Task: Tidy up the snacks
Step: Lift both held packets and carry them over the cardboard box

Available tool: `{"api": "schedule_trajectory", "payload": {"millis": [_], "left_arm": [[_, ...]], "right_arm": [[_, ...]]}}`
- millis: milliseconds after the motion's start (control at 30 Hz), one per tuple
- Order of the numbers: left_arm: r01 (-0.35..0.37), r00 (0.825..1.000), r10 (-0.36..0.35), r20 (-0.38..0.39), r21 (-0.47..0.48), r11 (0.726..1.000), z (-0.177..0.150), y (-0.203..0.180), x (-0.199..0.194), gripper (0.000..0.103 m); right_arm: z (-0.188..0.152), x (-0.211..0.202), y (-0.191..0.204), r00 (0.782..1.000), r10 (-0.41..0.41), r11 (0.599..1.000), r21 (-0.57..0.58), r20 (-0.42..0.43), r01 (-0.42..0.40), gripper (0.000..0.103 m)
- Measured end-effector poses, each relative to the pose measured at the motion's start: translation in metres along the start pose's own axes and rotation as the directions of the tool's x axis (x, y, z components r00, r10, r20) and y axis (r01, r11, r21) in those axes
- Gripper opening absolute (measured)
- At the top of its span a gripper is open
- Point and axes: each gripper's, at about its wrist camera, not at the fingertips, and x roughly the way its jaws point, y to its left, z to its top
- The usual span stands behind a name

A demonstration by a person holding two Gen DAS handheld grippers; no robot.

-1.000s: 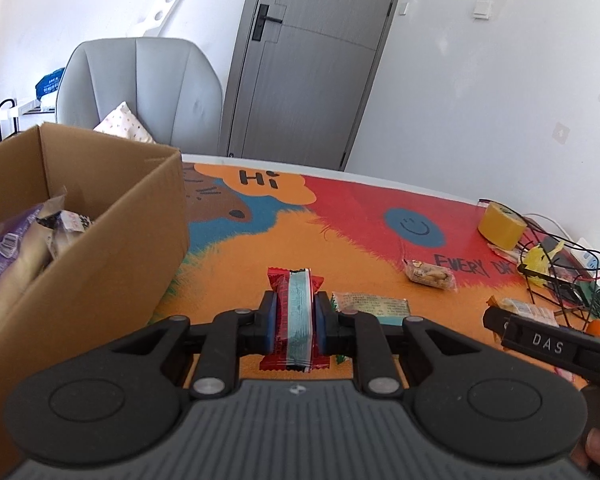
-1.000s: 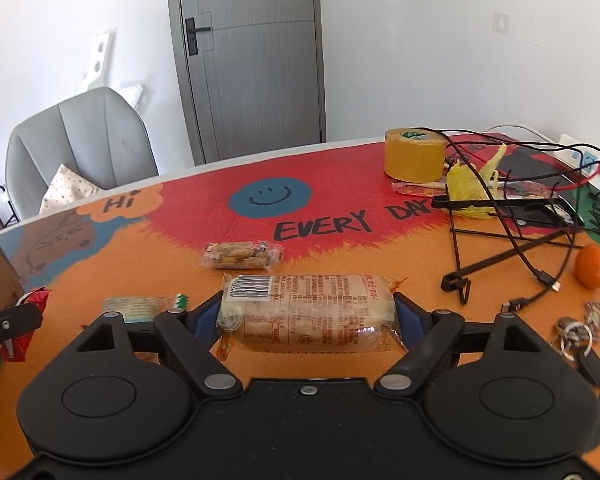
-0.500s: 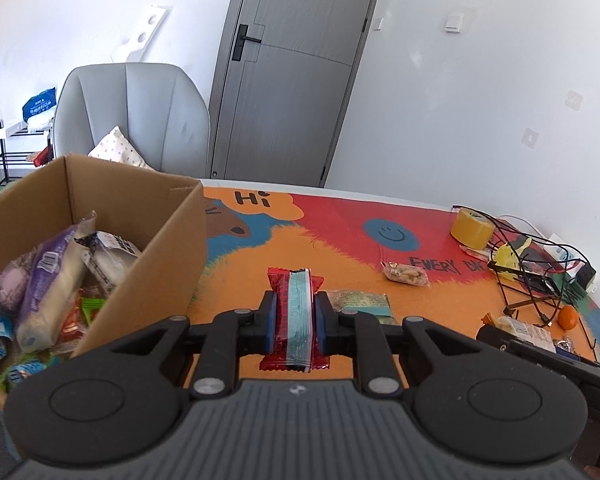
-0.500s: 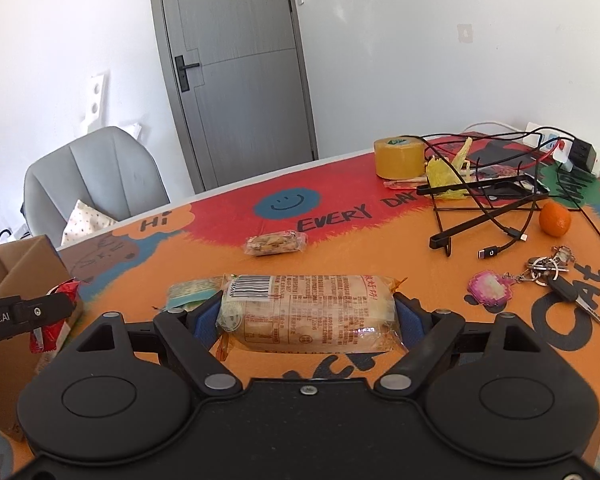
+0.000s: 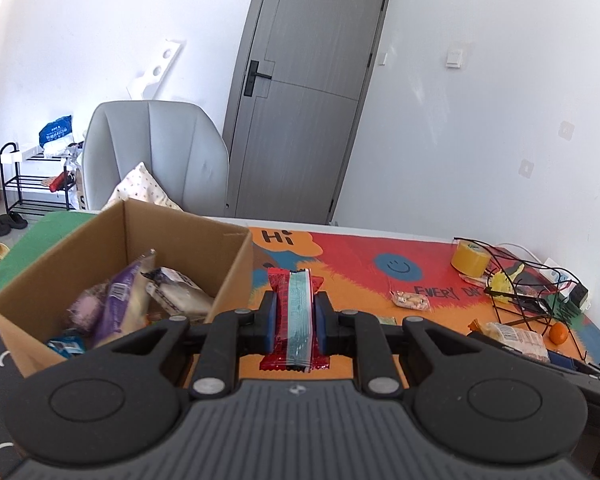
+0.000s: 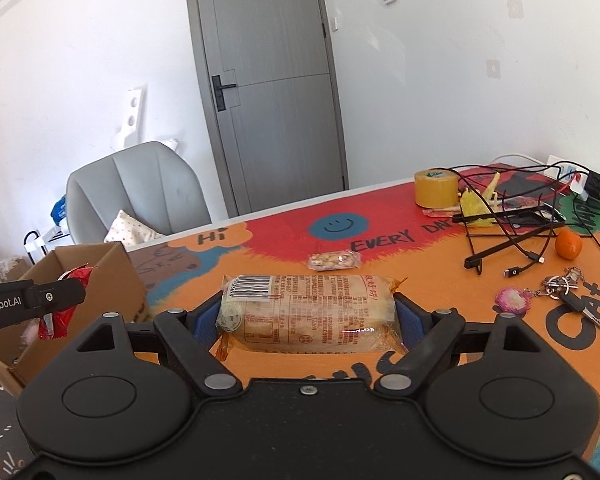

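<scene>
Left gripper [image 5: 293,316] pinching red snack bar [image 5: 294,312] edge-on, raised above the table just beside the cardboard box [image 5: 236,264] — not over the opening yet. Right gripper [image 6: 308,316] clamped on clear-wrapped cake pack [image 6: 308,312] held crosswise, aloft near table centre. Best to carry the bar leftward past the box's near wall, lower among the packets already inside, then spread the jaws. Bring the cake pack over only afterwards — avoids tool collision. Nut bar [image 6: 334,260] left on the mat.
</scene>
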Motion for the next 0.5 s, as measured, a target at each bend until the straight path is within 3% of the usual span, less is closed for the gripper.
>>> {"api": "schedule_trajectory", "payload": {"millis": [500], "left_arm": [[-0.027,0.998,0.029,0.056,-0.029,0.999,0.010,0.033,-0.043,0.018]], "right_arm": [[0.007,-0.030,0.041,0.996,0.086,0.995,-0.054,0.035,-0.084,0.083]]}}
